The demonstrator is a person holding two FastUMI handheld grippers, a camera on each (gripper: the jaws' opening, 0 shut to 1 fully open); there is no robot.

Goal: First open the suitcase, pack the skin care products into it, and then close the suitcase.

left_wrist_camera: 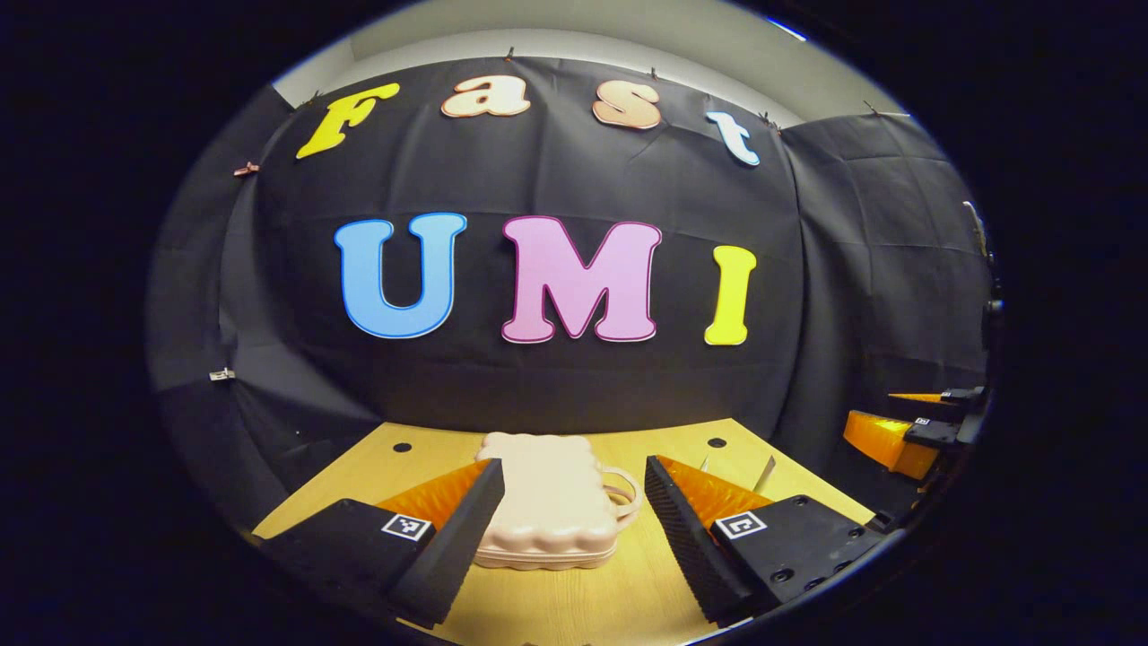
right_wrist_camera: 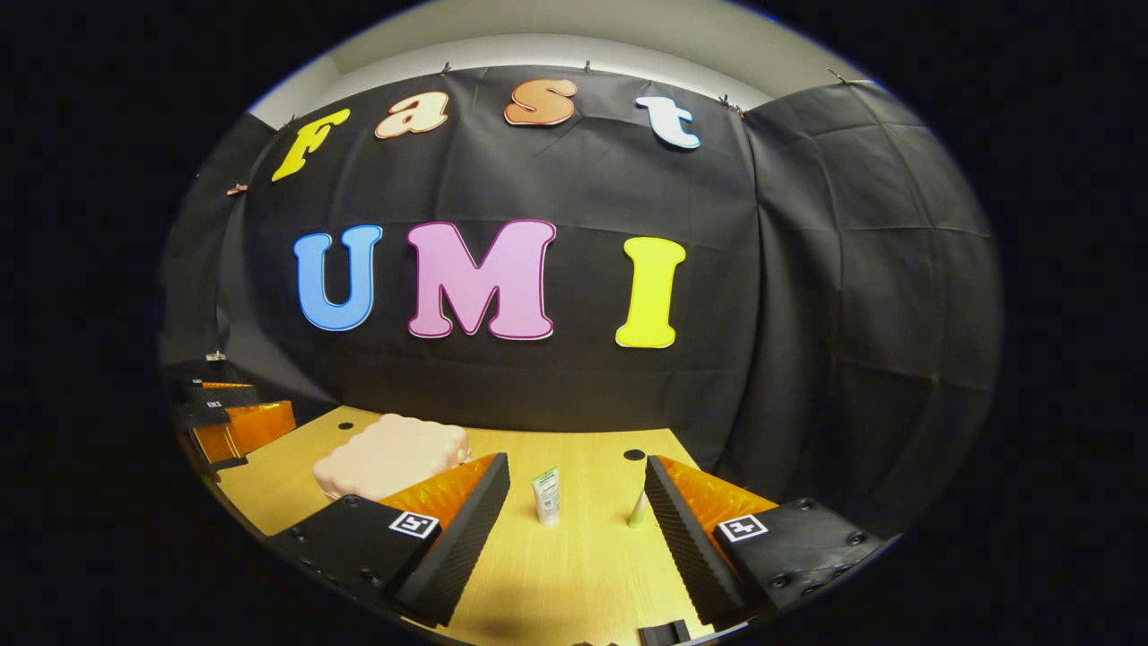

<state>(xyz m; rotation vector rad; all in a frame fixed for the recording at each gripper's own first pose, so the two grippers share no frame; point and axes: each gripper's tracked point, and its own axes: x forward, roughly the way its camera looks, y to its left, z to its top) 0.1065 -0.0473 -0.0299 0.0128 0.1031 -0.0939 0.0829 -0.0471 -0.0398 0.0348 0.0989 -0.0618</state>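
A small pale pink suitcase point(left_wrist_camera: 549, 502) lies flat and closed on the wooden table point(left_wrist_camera: 574, 601), its handle to the right. My left gripper point(left_wrist_camera: 574, 520) is open, its fingers standing either side of the suitcase's near end without touching it. In the right gripper view the suitcase point(right_wrist_camera: 390, 456) lies to the left. A small upright tube point(right_wrist_camera: 545, 495) and a thinner tube point(right_wrist_camera: 638, 511) stand on the table point(right_wrist_camera: 583, 574) between the fingers of my open right gripper point(right_wrist_camera: 577, 516). The right gripper point(left_wrist_camera: 915, 431) shows far right in the left gripper view, the left gripper point(right_wrist_camera: 224, 413) far left in the right gripper view.
Black cloth walls close the booth behind and on both sides of the table. Two round holes point(left_wrist_camera: 717, 442) point(left_wrist_camera: 402, 447) sit near the table's back edge. A thin tube point(left_wrist_camera: 764, 474) stands behind my left gripper's right finger.
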